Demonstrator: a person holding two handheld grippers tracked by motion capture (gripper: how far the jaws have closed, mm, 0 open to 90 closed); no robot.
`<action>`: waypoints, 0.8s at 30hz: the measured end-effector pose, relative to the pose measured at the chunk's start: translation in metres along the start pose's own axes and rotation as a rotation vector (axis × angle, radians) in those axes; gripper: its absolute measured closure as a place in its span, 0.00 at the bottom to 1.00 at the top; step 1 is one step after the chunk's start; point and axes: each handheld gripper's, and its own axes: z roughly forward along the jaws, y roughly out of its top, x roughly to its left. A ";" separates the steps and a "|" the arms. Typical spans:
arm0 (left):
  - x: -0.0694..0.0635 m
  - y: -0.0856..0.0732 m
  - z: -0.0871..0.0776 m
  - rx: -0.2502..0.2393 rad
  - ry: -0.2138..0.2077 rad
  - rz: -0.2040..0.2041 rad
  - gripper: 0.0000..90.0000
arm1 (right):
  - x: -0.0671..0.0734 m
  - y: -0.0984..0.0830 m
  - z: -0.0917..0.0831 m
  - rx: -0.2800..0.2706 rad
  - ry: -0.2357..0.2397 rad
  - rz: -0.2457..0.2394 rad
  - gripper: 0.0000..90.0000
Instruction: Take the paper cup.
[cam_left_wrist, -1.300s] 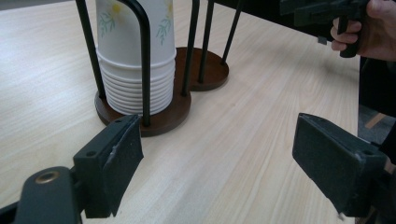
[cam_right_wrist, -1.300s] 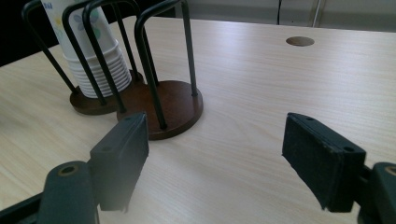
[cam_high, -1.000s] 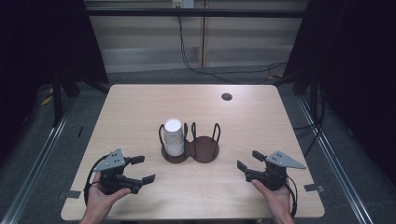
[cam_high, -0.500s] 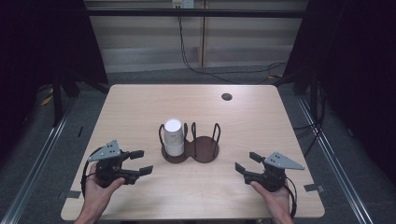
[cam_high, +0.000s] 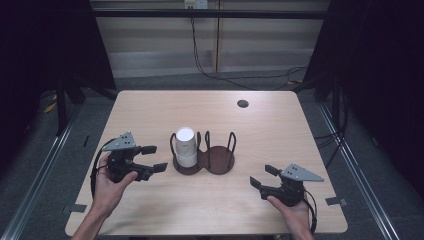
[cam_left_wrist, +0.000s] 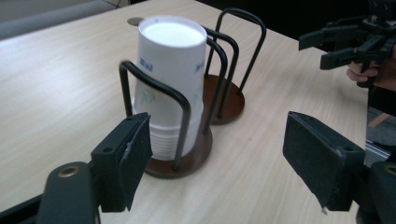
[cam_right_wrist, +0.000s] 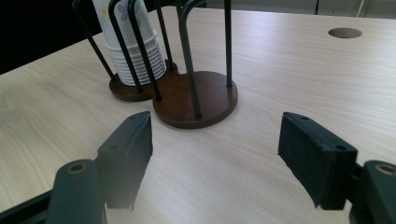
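Stacked white paper cups stand upside down in the left ring of a dark brown two-ring wire holder at the middle of the pale wooden table. Left of them, the left gripper hovers near, jaws apart and just opening wider, nothing between. Its height above the table is hard to judge. Well right, the right gripper points at the holder, jaws apart and slowly narrowing, holding nothing.

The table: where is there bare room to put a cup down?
The far half of the table lies bare, apart from a small hole. The near middle strip, between the left tongs and right tongs, is free too. It is crowded at the centre, around the cup holder and its paper cups.
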 end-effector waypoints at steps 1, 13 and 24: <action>0.001 0.003 0.000 -0.008 0.002 0.000 0.27 | 0.000 0.000 0.000 -0.001 0.002 -0.001 0.29; 0.002 0.037 0.018 -0.010 0.011 0.026 0.20 | 0.000 0.000 -0.002 0.001 0.002 -0.005 0.27; 0.002 0.050 0.031 0.032 0.019 0.067 0.20 | 0.000 0.000 -0.002 0.007 0.001 -0.007 0.27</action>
